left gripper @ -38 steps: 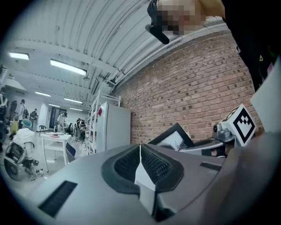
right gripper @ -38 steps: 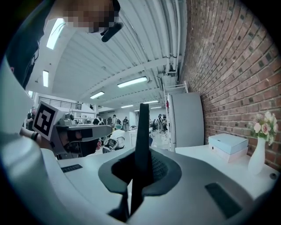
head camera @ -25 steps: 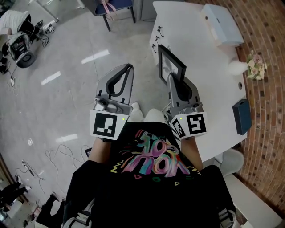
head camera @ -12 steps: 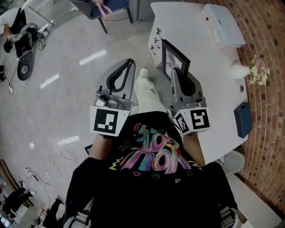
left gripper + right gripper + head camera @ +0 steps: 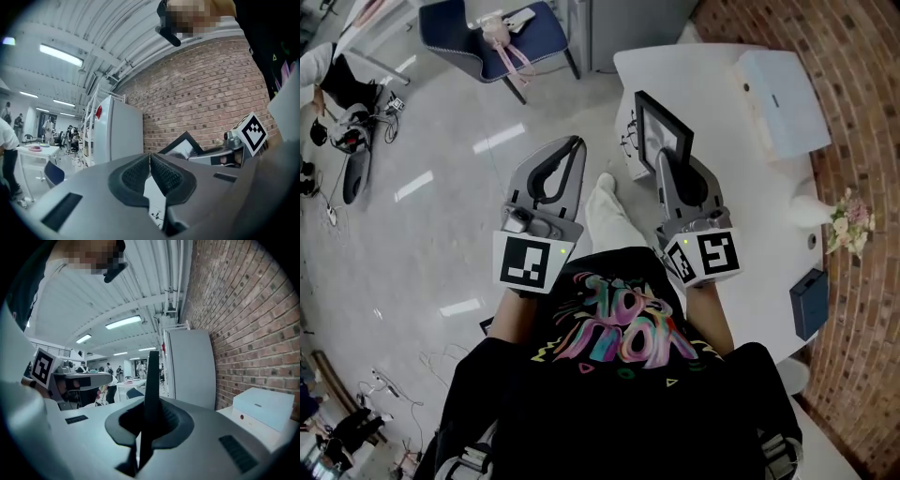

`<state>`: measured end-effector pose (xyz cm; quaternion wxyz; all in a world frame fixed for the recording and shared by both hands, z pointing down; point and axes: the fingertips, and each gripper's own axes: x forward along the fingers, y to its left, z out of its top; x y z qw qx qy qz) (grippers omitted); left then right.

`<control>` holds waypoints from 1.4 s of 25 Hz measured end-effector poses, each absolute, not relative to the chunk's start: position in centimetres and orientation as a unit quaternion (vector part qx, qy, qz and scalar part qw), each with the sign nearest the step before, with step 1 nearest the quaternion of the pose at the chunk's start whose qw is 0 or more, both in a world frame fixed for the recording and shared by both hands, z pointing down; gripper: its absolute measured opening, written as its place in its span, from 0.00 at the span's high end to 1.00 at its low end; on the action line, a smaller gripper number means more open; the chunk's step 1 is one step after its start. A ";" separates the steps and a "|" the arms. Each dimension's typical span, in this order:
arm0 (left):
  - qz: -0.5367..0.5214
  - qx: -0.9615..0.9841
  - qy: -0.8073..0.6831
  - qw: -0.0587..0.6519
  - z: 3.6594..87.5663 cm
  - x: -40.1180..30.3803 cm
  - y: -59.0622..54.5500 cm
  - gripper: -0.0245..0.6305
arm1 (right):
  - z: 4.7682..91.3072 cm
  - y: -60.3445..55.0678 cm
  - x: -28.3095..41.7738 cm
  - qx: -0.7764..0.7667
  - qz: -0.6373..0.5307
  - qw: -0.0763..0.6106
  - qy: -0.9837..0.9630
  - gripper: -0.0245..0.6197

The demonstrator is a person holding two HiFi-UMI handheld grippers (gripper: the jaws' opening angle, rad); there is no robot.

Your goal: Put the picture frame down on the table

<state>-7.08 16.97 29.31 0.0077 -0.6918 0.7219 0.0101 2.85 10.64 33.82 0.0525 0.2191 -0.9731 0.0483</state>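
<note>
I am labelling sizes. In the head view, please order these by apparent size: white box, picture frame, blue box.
1. white box
2. picture frame; it is held up, nearer the camera, so its rank is unsure
3. blue box

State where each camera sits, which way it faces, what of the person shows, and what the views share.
Head view: on the head, facing steeply down on left gripper, right gripper, white table; black shirt, leg show.
Left gripper view: on that gripper, along its shut jaws toward the brick wall; shirt at right.
Right gripper view: on that gripper, along jaws clamping the picture frame; shirt upper left.
Shared: all show the frame.
</note>
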 end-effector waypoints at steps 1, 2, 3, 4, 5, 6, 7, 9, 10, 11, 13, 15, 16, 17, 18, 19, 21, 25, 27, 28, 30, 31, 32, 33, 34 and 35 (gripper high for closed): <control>0.010 -0.695 0.719 0.005 29.1 -8.0 15.0 0.92 | 33.6 8.9 1.8 0.219 0.050 0.055 -0.973 0.90; 0.008 -0.698 0.716 0.002 29.0 -8.9 13.2 0.92 | 33.4 7.2 0.8 0.220 0.052 0.057 -0.973 0.90; 0.007 -0.701 0.713 0.000 28.8 -9.7 11.3 0.92 | 33.1 5.6 -0.1 0.221 0.053 0.057 -0.972 0.90; 0.006 -0.705 0.709 0.000 28.7 -10.4 9.4 0.92 | 32.9 4.0 -0.9 0.224 0.053 0.057 -0.972 0.90; 0.007 -0.709 0.706 0.000 28.5 -11.0 7.6 0.92 | 32.7 2.5 -1.6 0.227 0.054 0.057 -0.971 0.90; 0.008 -0.713 0.701 0.000 28.2 -11.6 5.9 0.92 | 32.5 1.0 -2.2 0.231 0.055 0.056 -0.970 0.90; 0.010 -0.717 0.697 0.001 28.0 -12.0 4.3 0.92 | 32.4 -0.3 -2.6 0.236 0.057 0.055 -0.969 0.90; 0.010 -0.725 0.688 0.000 27.8 -12.6 1.4 0.92 | 32.3 -2.8 -3.1 0.247 0.062 0.054 -0.965 0.90; 0.008 -0.729 0.684 -0.001 27.8 -12.9 -0.1 0.92 | 32.3 -3.9 -3.2 0.254 0.066 0.053 -0.964 0.90; 0.006 -0.734 0.679 -0.002 27.7 -13.1 -1.4 0.92 | 32.3 -5.1 -3.2 0.260 0.070 0.053 -0.962 0.90; 0.000 -0.746 0.666 -0.002 27.7 -13.3 -4.0 0.92 | 32.3 -7.1 -3.1 0.275 0.076 0.052 -0.957 0.90; -0.004 -0.757 0.653 -0.003 27.6 -13.2 -6.3 0.92 | 32.3 -8.7 -3.0 0.287 0.078 0.054 -0.953 0.90; -0.004 -0.762 0.647 -0.004 27.6 -13.1 -7.3 0.92 | 32.4 -9.4 -2.9 0.292 0.078 0.056 -0.951 0.90; -0.004 -0.767 0.641 -0.004 27.5 -13.0 -8.2 0.92 | 32.4 -9.9 -2.9 0.297 0.079 0.058 -0.950 0.90; -0.004 -0.772 0.635 -0.004 27.5 -13.0 -8.9 0.92 | 32.5 -10.3 -2.9 0.303 0.081 0.059 -0.948 0.90; -0.004 -0.778 0.629 -0.004 27.5 -13.0 -9.6 0.92 | 32.5 -10.6 -2.8 0.309 0.084 0.060 -0.945 0.90; -0.004 -0.790 0.614 -0.005 27.5 -12.9 -11.1 0.92 | 32.8 -11.4 -2.5 0.325 0.092 0.061 -0.939 0.90; 0.002 -0.820 0.573 -0.004 27.3 -12.4 -14.7 0.92 | 33.2 -13.8 -1.6 0.379 0.108 0.057 -0.917 0.90; 0.006 -0.839 0.544 -0.002 27.1 -12.2 -16.8 0.92 | 33.3 -15.2 -1.2 0.410 0.114 0.054 -0.903 0.90; 0.008 -0.848 0.530 0.000 27.1 -12.1 -17.9 0.92 | 33.3 -15.9 -1.1 0.425 0.116 0.053 -0.896 0.90; 0.011 -0.864 0.503 0.002 26.9 -11.9 -19.9 0.92 | 33.1 -17.5 -0.9 0.451 0.118 0.051 -0.883 0.90; 0.010 -0.871 0.491 0.003 26.9 -11.8 -20.8 0.92 | 33.0 -18.2 -0.9 0.464 0.119 0.050 -0.876 0.90; 0.009 -0.878 0.478 0.002 26.9 -11.8 -21.7 0.92 | 32.9 -18.9 -0.9 0.478 0.121 0.048 -0.869 0.90; 0.011 -0.885 0.465 0.001 26.9 -11.8 -22.7 0.92 | 32.9 -19.7 -0.9 0.491 0.124 0.045 -0.861 0.90; 0.012 -0.893 0.451 -0.001 26.9 -11.8 -23.7 0.92 | 32.8 -20.4 -1.0 0.505 0.128 0.041 -0.852 0.90; 0.011 -0.900 0.436 -0.001 26.9 -11.8 -24.6 0.92 | 32.9 -21.0 -1.1 0.519 0.132 0.037 -0.844 0.90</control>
